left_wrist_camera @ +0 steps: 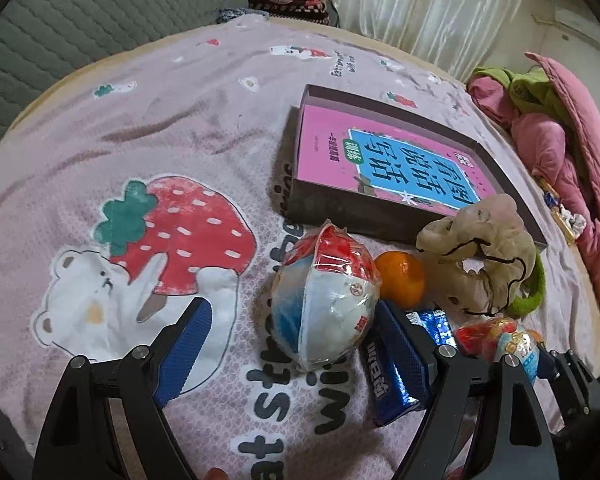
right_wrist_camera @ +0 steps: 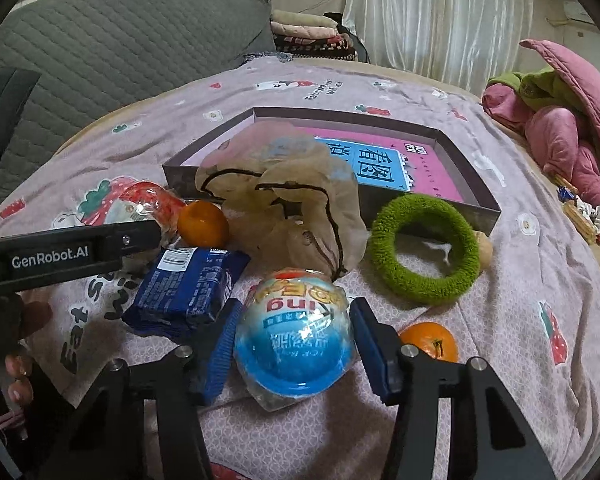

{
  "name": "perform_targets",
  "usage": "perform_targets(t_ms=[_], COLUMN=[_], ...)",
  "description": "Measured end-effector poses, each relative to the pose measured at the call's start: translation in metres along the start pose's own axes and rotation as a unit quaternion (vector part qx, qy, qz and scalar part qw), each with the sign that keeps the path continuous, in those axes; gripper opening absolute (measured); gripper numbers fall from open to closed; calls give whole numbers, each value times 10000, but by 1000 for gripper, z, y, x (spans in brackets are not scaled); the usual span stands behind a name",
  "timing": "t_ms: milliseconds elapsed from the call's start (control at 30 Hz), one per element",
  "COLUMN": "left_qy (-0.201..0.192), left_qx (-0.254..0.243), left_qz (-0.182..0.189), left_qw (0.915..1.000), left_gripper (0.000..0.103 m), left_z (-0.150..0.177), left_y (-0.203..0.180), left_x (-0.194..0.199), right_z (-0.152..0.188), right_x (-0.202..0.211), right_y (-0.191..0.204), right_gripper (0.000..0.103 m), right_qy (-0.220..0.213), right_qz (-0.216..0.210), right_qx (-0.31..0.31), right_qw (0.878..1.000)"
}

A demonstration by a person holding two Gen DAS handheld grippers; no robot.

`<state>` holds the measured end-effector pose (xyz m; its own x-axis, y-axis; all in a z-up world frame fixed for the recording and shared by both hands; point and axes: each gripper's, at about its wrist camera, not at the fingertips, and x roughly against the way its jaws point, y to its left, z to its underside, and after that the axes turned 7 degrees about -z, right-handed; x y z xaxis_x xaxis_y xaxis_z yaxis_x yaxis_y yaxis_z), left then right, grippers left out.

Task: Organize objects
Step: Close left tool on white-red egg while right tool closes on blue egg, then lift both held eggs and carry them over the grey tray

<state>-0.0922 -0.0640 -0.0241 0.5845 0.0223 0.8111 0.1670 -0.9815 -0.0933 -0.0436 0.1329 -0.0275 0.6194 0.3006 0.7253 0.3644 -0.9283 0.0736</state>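
Right claw [right_wrist_camera: 292,344] sits low over the bed [right_wrist_camera: 520,280] with its blue pads on either side of a wrapped blue-and-white ball [right_wrist_camera: 294,344]; from what I can see, the left pad touches the wrapper and the right pad stands just clear, so I read it as not clamped. Left claw [left_wrist_camera: 300,336] is spread wide around a second wrapped ball [left_wrist_camera: 326,300], red, white and blue, with neither pad on it. Just beside that ball lie an orange [left_wrist_camera: 400,278] and a blue snack packet [left_wrist_camera: 384,376]. Behind them, a crumpled beige drawstring bag [right_wrist_camera: 284,200] leans against a shallow dark box [right_wrist_camera: 476,208] holding a pink book [right_wrist_camera: 432,176]. I also see a green fuzzy ring [right_wrist_camera: 424,248] in front of the box and another orange [right_wrist_camera: 430,340] near the right claw.
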Motion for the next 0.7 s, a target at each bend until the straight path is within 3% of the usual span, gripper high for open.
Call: perform_targets(t_ms=[167, 333, 533, 700], left_qy=[49, 49, 61, -207], left_qx=[77, 109, 80, 123], left_qz=[96, 389, 481, 484], left_qw=[9999, 9992, 9988, 9985], left_gripper=[84, 53, 53, 53], left_z=[-1, 0, 1, 0], left_y=[0, -2, -3, 2], left_x=[-5, -4, -2, 11], right_z=[1, 1, 1, 1], right_x=[-3, -4, -2, 5], right_y=[1, 1, -4, -5], right_gripper=[55, 55, 55, 55], right_qy=[57, 60, 24, -91], right_qz=[17, 10, -121, -111], right_qx=[65, 85, -27, -20], right_qw=[10000, 9999, 9999, 9999])
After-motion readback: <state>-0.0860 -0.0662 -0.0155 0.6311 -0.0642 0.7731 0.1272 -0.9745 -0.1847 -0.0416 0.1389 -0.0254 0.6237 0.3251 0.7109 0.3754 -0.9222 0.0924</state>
